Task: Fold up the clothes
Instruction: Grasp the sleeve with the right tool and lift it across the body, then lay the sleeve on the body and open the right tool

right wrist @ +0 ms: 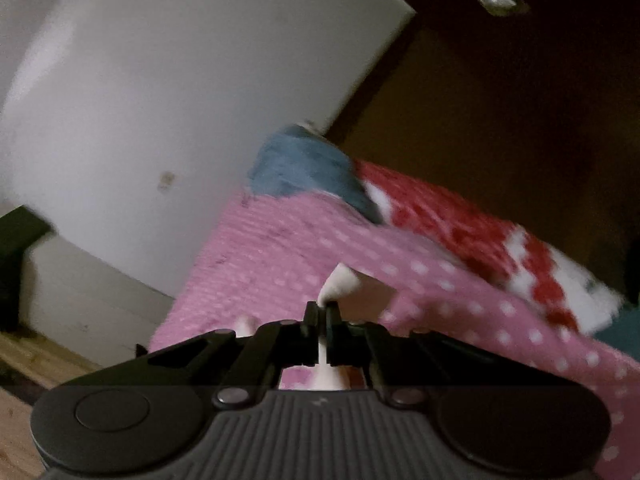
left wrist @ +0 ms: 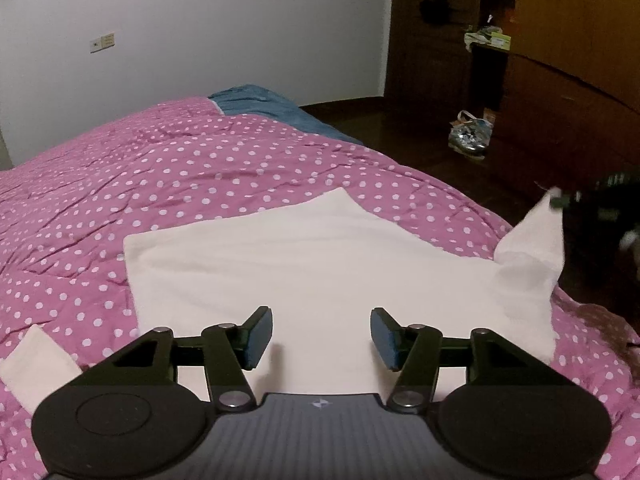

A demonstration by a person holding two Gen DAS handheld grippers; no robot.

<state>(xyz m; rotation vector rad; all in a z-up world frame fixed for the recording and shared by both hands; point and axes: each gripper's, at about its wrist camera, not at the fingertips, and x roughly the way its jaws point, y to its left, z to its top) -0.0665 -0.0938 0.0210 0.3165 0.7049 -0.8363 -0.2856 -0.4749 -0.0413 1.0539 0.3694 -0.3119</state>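
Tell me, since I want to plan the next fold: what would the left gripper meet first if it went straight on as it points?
Most likely the flat white cotton garment: the open left gripper points down at it, on the pink polka-dot bedspread.

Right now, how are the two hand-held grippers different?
The left hand-held gripper has its jaws wide apart with nothing between them; the right hand-held gripper is shut on a corner of the white garment. The left one hangs over the flat part of the garment; the right one holds its corner up off the pink dotted quilt. Both are black with two fingers.
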